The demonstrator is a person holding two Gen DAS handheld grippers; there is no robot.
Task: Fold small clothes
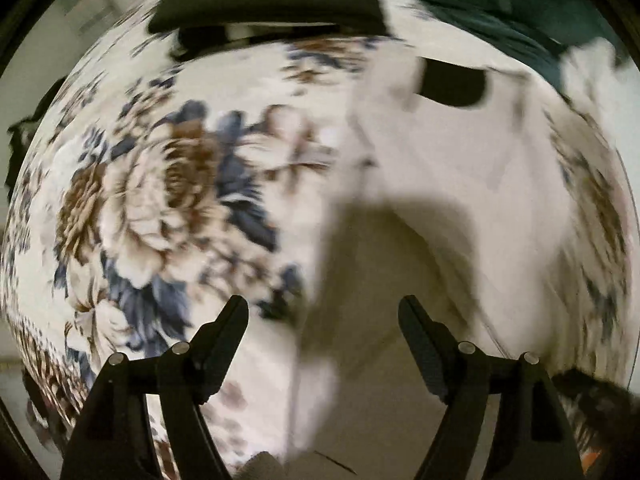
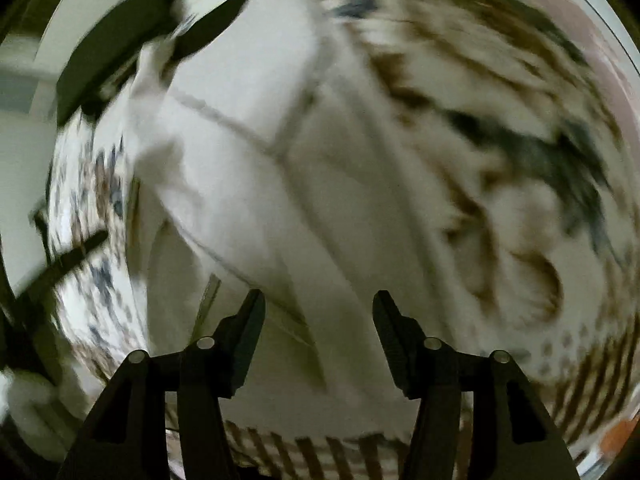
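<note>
In the left wrist view the left claw (image 1: 323, 312) hangs with its two black fingers (image 1: 224, 344) spread wide apart and nothing between them. Below it lies a white garment (image 1: 432, 152), spread over a floral cloth (image 1: 160, 200) printed with large brown and blue flowers; whether that cloth covers a bed or a desk cannot be told. The claw casts a dark shadow (image 1: 384, 248) on the garment just ahead of the fingertips. At the garment's far end a black patch (image 1: 452, 82) shows, seemingly through a neck opening, though blur makes that unsure. Farther off, a black cloth (image 1: 272, 0) lies folded at the top edge of the floral cloth, and a dark green cloth (image 1: 500, 4) lies to its right, touching the white garment's far corner. The whole view is smeared by motion. In the right wrist view the right claw (image 2: 319, 308) is likewise spread open, holding nothing, its fingers (image 2: 404, 344) just above the white garment (image 2: 248, 160), which fills the middle of the frame with seams and folded edges running across it. The floral cloth (image 2: 500, 140) shows to the right and, in a narrower strip, to the left of the garment. A black shape (image 2: 116, 60) sits at the upper left, beyond the garment's far corner; blur hides what it is.
</note>
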